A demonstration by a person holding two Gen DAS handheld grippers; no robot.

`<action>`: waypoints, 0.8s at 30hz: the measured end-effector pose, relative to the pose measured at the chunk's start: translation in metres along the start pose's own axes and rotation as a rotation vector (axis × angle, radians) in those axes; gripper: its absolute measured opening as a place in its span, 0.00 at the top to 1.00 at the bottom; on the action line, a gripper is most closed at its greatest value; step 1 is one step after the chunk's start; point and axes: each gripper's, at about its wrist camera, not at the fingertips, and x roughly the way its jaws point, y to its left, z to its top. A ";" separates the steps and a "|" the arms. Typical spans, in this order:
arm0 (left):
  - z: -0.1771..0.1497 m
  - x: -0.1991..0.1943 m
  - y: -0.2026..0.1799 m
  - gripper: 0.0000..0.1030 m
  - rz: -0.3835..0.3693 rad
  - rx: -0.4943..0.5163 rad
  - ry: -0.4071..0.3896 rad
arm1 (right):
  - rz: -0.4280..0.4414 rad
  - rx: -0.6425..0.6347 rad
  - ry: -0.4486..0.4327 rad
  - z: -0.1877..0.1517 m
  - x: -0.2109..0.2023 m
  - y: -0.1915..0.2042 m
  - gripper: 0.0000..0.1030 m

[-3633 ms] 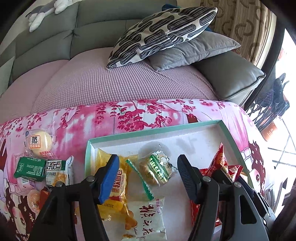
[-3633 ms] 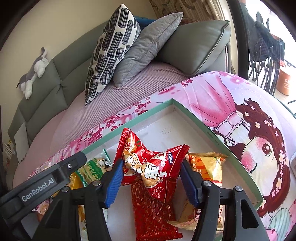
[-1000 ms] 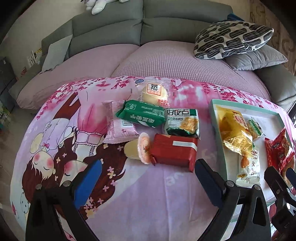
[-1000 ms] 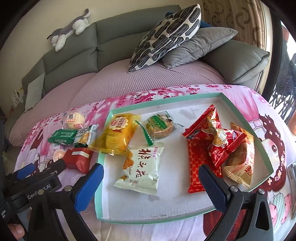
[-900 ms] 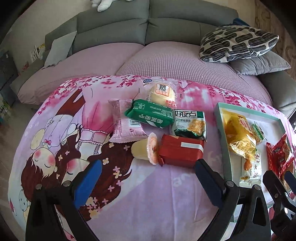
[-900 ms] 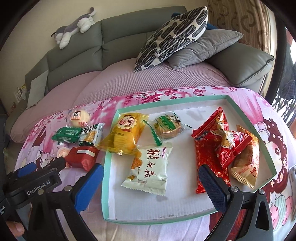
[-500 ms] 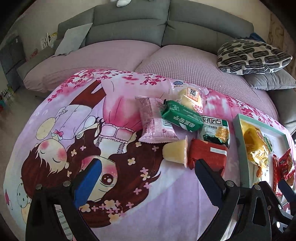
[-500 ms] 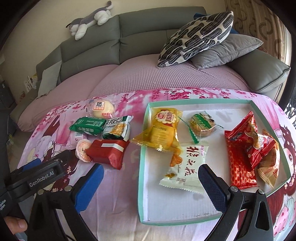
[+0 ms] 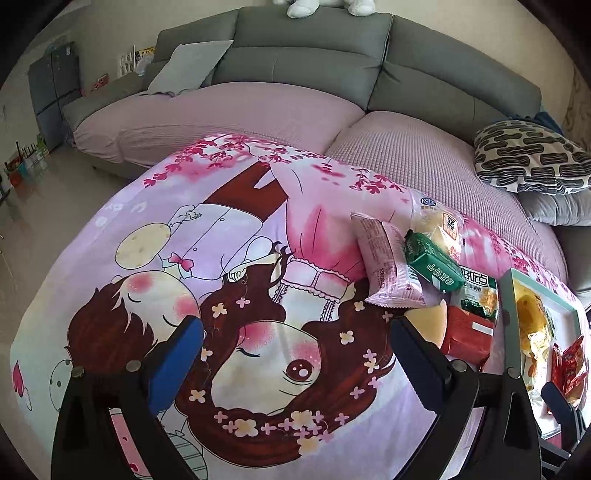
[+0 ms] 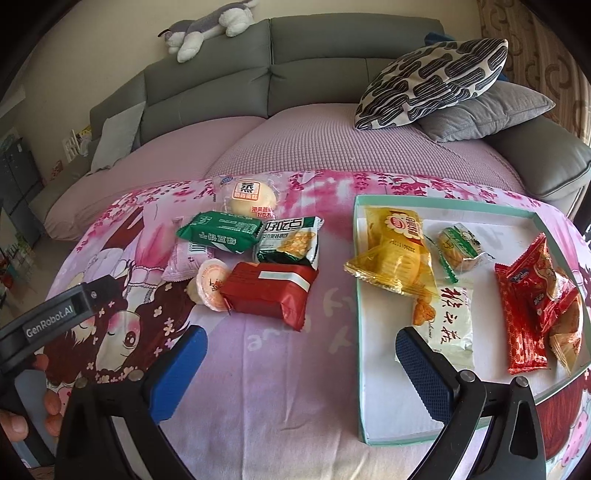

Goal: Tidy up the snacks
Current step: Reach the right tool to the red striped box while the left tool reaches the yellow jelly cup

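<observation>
Readable writing: "GenRobot.AI" on the left gripper's (image 10: 59, 317) body in the right wrist view; "Koh…" logo on the clear wrapper of the bun pkt (image 10: 252, 199) w/ an orange label; other pkts carry Chinese print.

Both grippers hover above the cartoon-print cloth (image 10: 288, 354), jaws spread wide, nothing held. Left gripper (image 9: 295, 354) sits over the printed girl's face, loose snacks off to its right. Right gripper (image 10: 301, 362) is just in front of the red pkt (image 10: 271, 290), one finger over the tray (image 10: 360, 332) edge.

Loose pile on cloth: bun, green pkt (image 10: 218, 230), pink pkt (image 9: 388, 273), jelly cup (image 10: 210, 282), red pkt, touching/overlapping. Tray holds a yellow bag (image 10: 397, 254), a white pkt (image 10: 452, 325), red pkts (image 10: 532, 302).

Behind: grey sofa (image 10: 207, 88), patterned pillow (image 10: 432, 83), plush toy (image 10: 207, 31).
</observation>
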 end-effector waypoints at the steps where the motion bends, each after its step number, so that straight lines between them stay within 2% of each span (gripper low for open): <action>1: 0.001 0.002 0.001 0.03 -0.011 -0.004 -0.002 | -0.002 -0.005 0.000 0.000 0.002 0.003 0.00; 8: 0.003 0.022 -0.007 0.02 -0.104 -0.022 0.025 | -0.014 -0.028 -0.021 0.008 0.020 0.013 0.00; 11: 0.005 0.029 -0.012 0.02 -0.107 -0.018 0.027 | -0.024 -0.042 -0.014 0.012 0.028 0.017 0.02; 15: 0.007 0.042 -0.017 0.02 -0.143 -0.010 0.077 | -0.036 -0.068 -0.024 0.017 0.036 0.024 0.08; 24: 0.009 0.053 -0.019 0.02 -0.158 -0.026 0.124 | -0.052 -0.100 0.002 0.019 0.059 0.032 0.10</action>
